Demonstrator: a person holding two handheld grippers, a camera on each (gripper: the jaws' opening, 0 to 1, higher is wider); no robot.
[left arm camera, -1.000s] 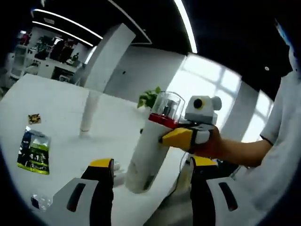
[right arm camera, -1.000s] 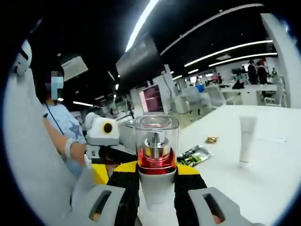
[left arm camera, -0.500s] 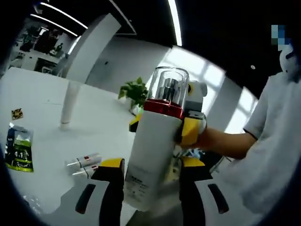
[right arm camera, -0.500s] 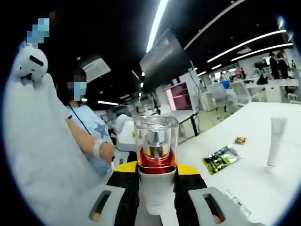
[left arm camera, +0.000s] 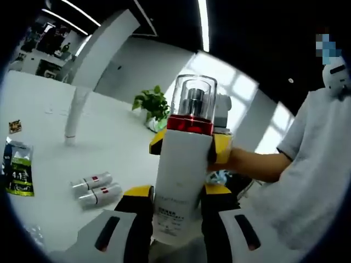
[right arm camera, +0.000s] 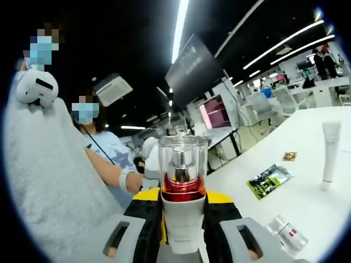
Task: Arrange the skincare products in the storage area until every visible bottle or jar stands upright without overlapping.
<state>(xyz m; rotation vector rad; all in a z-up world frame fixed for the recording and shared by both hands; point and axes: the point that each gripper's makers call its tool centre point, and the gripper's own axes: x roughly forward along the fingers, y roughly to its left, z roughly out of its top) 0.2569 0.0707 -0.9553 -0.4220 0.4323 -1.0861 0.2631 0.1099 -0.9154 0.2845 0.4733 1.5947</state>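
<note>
A white pump bottle (left arm camera: 184, 164) with a red band and a clear cap is held upright in the air above the table edge. My left gripper (left arm camera: 178, 192) is shut on its lower body, a yellow-tipped jaw pressing each side. From the right, my right gripper (left arm camera: 189, 145) is shut on the upper body just under the red band. In the right gripper view the same bottle (right arm camera: 184, 219) rises between the jaws of my right gripper (right arm camera: 182, 198). A tall white tube (left arm camera: 74, 112) (right arm camera: 330, 145) stands upright on the white table (left arm camera: 120, 148). Two small bottles (left arm camera: 90, 182) (left arm camera: 103, 193) lie on their sides.
A green sachet (left arm camera: 16, 172) (right arm camera: 269, 179) and a small gold item (left arm camera: 15, 126) (right arm camera: 289, 156) lie flat on the table. A small clear bottle (right arm camera: 285, 230) lies near the front edge. A potted plant (left arm camera: 153, 104) stands behind. A person's arm (left arm camera: 258, 164) reaches in from the right.
My left gripper's jaws have closed in onto the bottle's lower body. The bottle has gone from tilted to upright while my right gripper kept hold of it.
</note>
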